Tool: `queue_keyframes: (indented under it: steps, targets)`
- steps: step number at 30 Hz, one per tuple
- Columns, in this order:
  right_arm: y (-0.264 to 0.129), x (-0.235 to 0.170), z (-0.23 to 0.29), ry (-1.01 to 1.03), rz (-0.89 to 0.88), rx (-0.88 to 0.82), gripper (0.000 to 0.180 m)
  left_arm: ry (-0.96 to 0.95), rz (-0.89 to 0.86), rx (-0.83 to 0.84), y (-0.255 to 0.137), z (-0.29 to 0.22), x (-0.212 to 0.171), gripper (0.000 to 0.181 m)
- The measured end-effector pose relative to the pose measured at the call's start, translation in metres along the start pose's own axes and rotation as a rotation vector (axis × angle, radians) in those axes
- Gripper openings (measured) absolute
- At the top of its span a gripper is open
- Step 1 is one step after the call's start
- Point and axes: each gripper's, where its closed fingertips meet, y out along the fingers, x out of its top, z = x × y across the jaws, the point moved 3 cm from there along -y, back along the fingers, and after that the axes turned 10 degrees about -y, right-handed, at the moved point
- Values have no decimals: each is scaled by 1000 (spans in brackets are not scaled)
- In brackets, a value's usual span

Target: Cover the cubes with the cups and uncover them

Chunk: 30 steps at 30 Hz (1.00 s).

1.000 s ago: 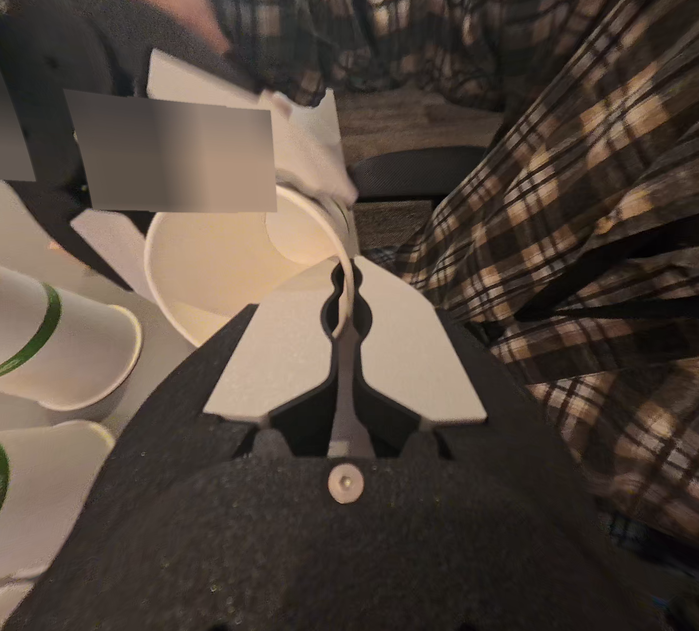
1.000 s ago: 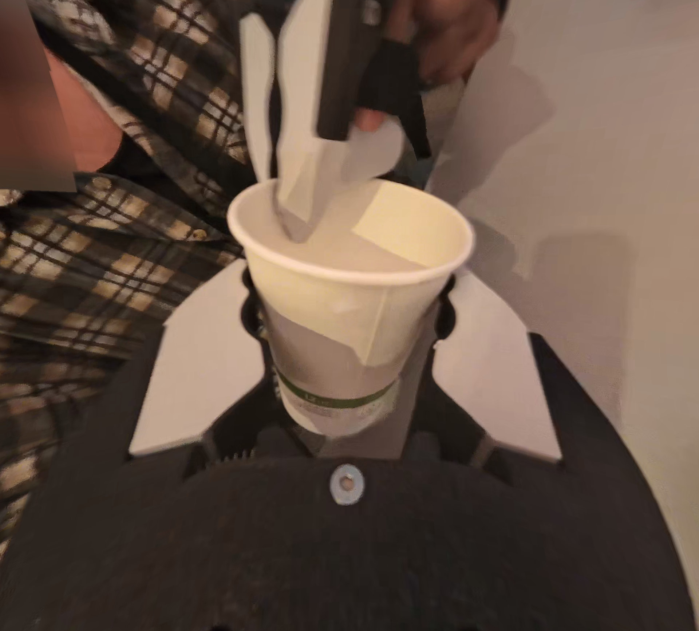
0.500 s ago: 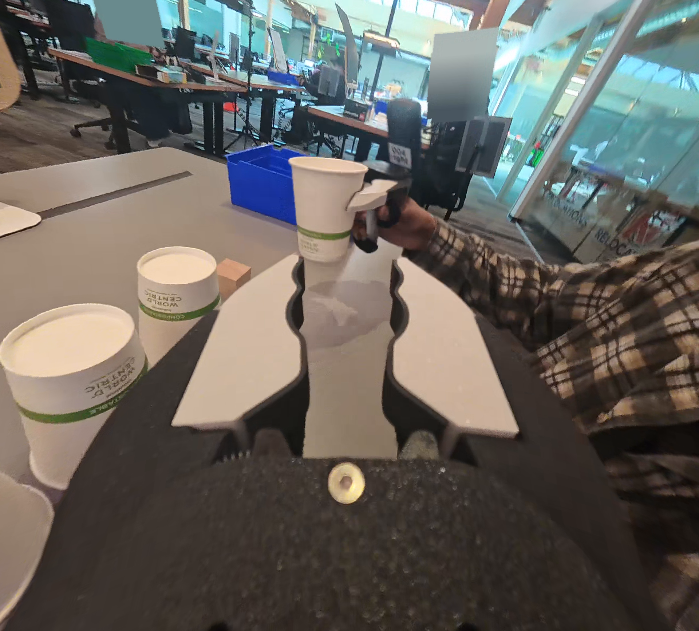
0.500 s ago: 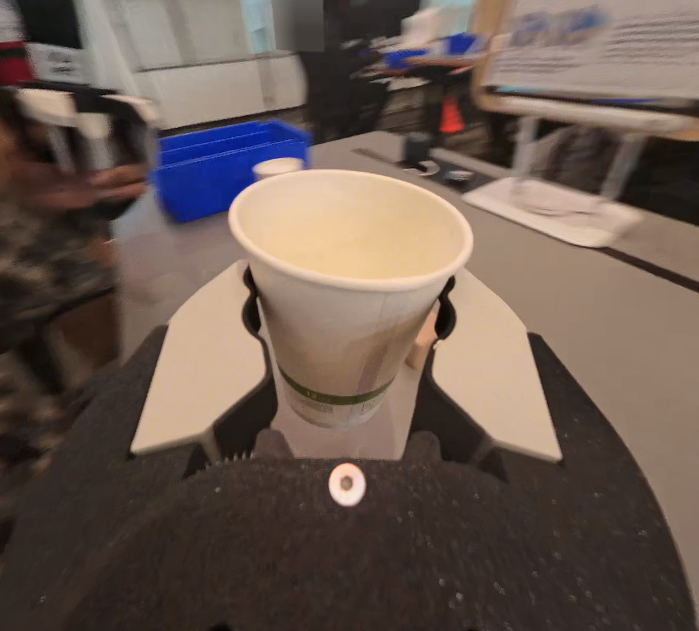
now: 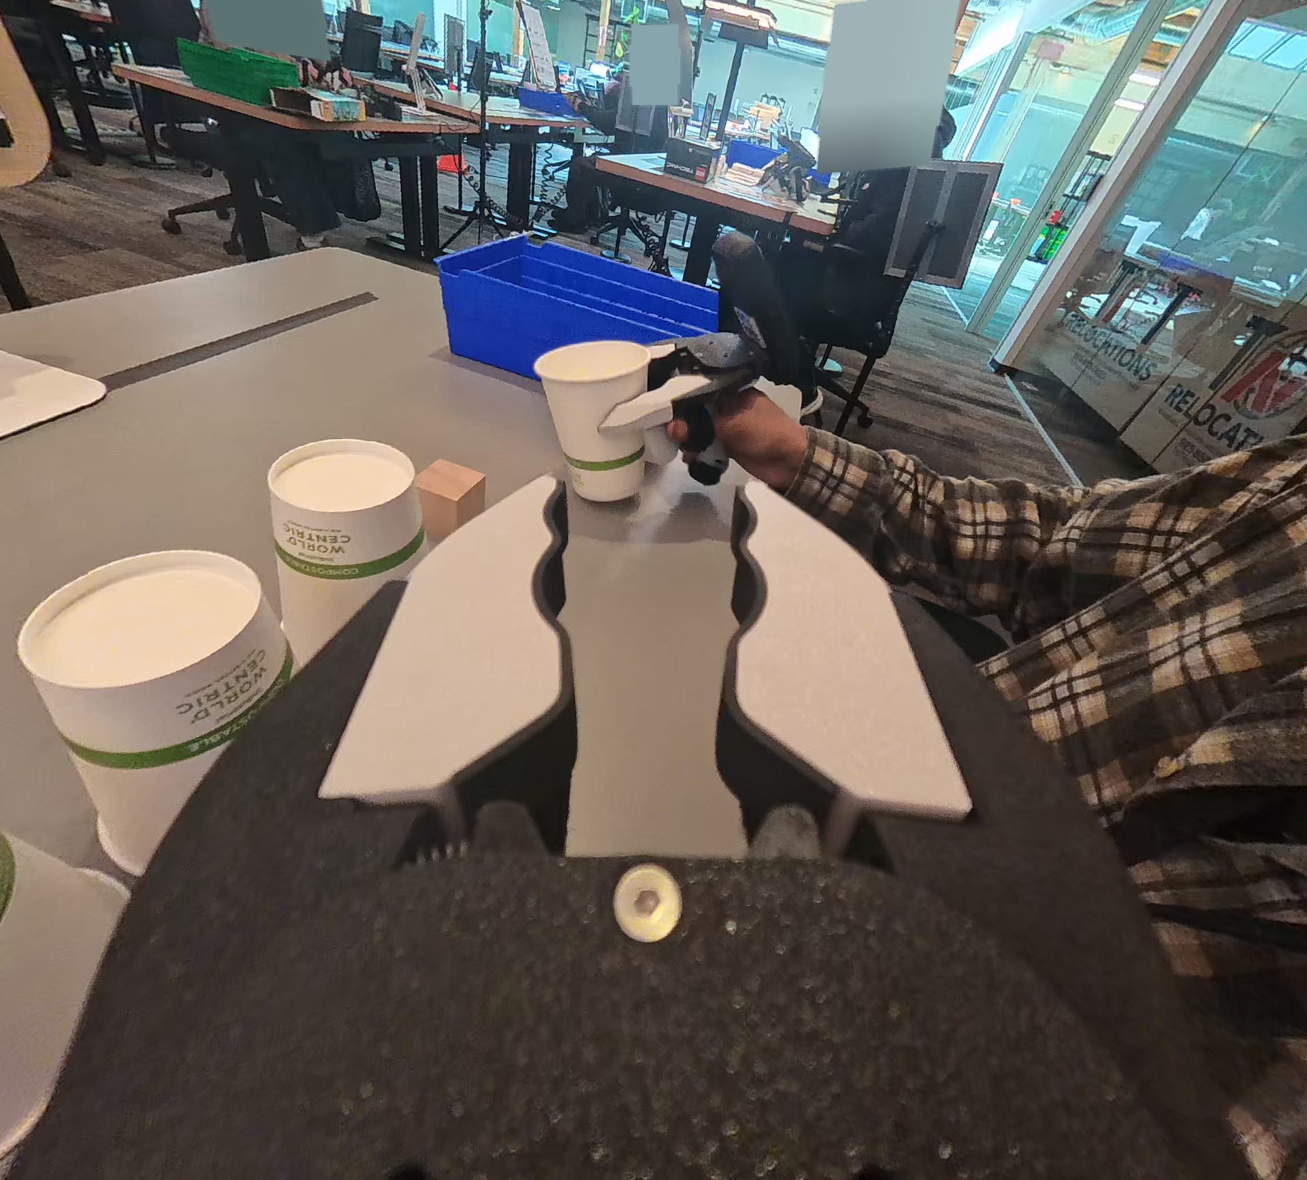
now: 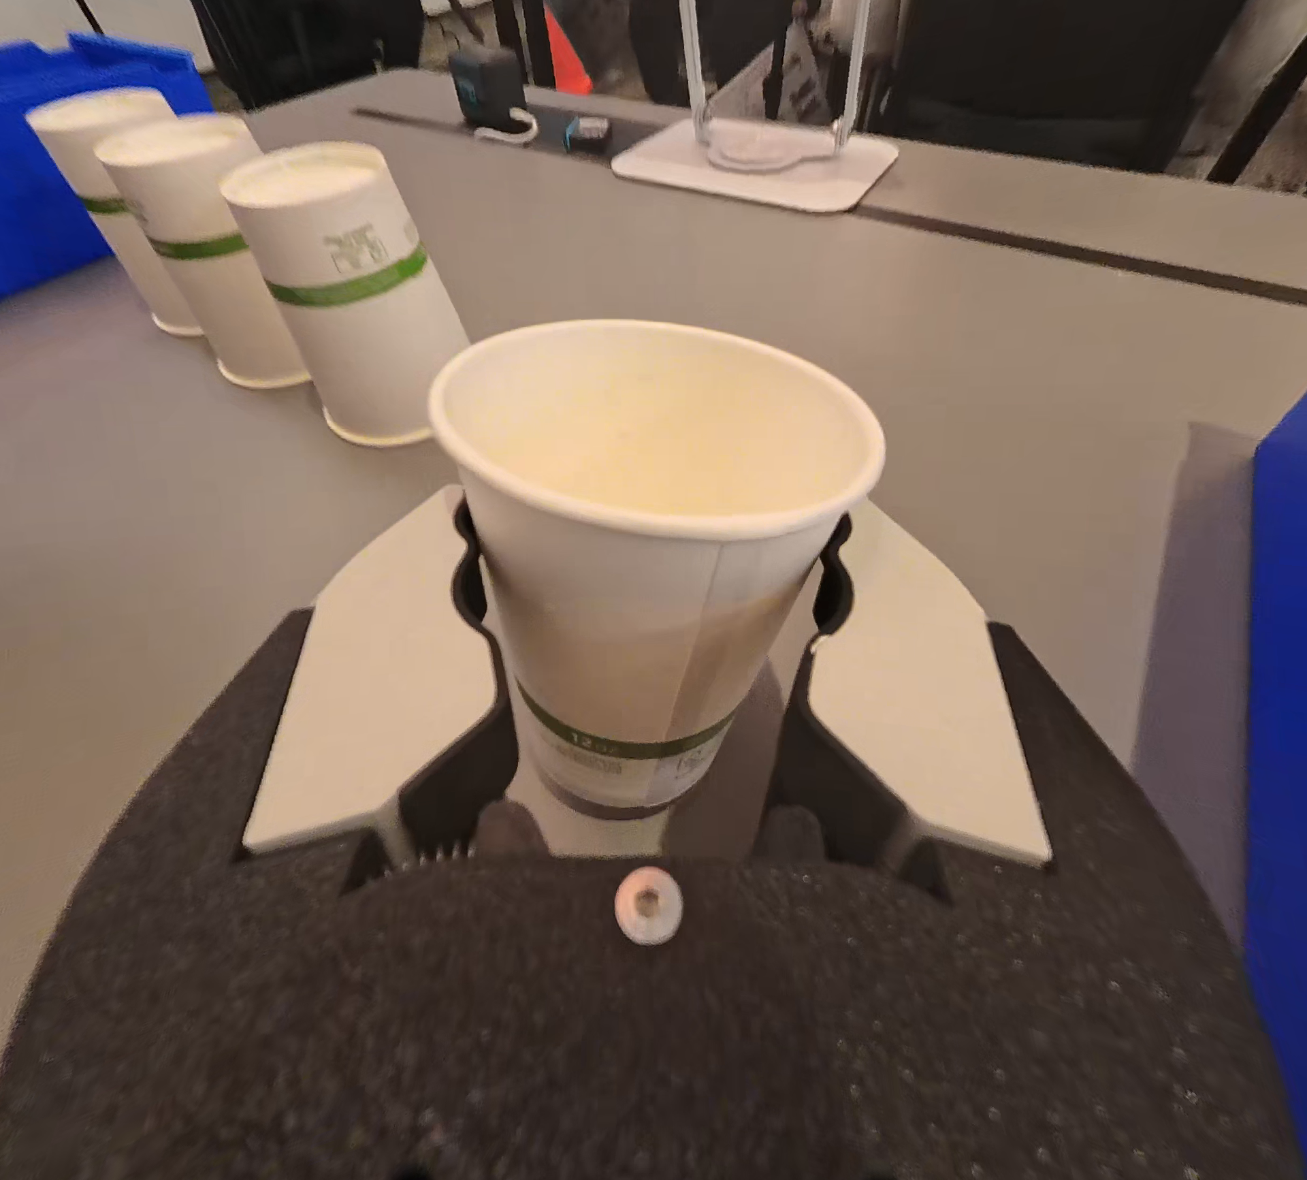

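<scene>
My right gripper (image 6: 654, 552) is shut on an upright white paper cup (image 6: 658, 509) with a green band, open end up. In the left wrist view this cup (image 5: 601, 417) sits in the right gripper (image 5: 636, 414) low over the grey table, to the right of a bare wooden cube (image 5: 452, 495). I cannot tell if its base touches the table. My left gripper (image 5: 647, 523) is open and empty, pointing at that cup from a short way back. Upside-down cups (image 5: 346, 530) (image 5: 155, 679) stand left of it. The right wrist view shows three upside-down cups (image 6: 353, 290) (image 6: 191, 240) (image 6: 106, 184) in a row.
A blue bin (image 5: 580, 311) stands on the table's far edge behind the held cup. In the right wrist view a blue wall (image 6: 1280, 651) is close on the right, with a white stand base (image 6: 757, 163) and a small black device (image 6: 488, 85) farther back. A plaid sleeve (image 5: 1061, 580) lies at right.
My left gripper let go of the cup's rim and opened. Both grippers swung from near the person's shirt to face the table. The right gripper brought the cup down beside the cube.
</scene>
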Motion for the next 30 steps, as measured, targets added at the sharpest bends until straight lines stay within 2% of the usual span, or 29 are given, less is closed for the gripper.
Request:
queue_keyframes:
  steps: [7, 8, 11, 18, 21, 24, 25, 27, 30]
  targets:
    - [-11, -13, 6, -105, 113, 31, 93, -7, -15, 10, -4, 2, 3, 45]
    - [-13, -16, 9, -118, 133, 46, 99, -8, -15, 14, -4, 3, 3, 45]
    - [-19, -26, 13, -133, 227, 57, 145, -11, -20, 21, -4, 3, 4, 49]
    - [-66, -27, 36, -196, 413, 188, 146, 0, -54, 58, -14, 6, 11, 54]
    - [-84, 3, 30, -311, 468, 151, 146, -13, -77, 68, -19, 9, 15, 55]
    - [-80, 52, 32, -450, 461, 162, 143, -24, -89, 68, -22, 11, 17, 56]
    - [-73, 69, 37, -497, 441, 184, 142, -25, -91, 70, -23, 12, 17, 56]
    - [-51, 96, 51, -600, 404, 250, 129, -25, -94, 76, -25, 13, 18, 56]
    - [-4, 118, 71, -730, 402, 352, 127, -20, -96, 80, -27, 12, 19, 56]
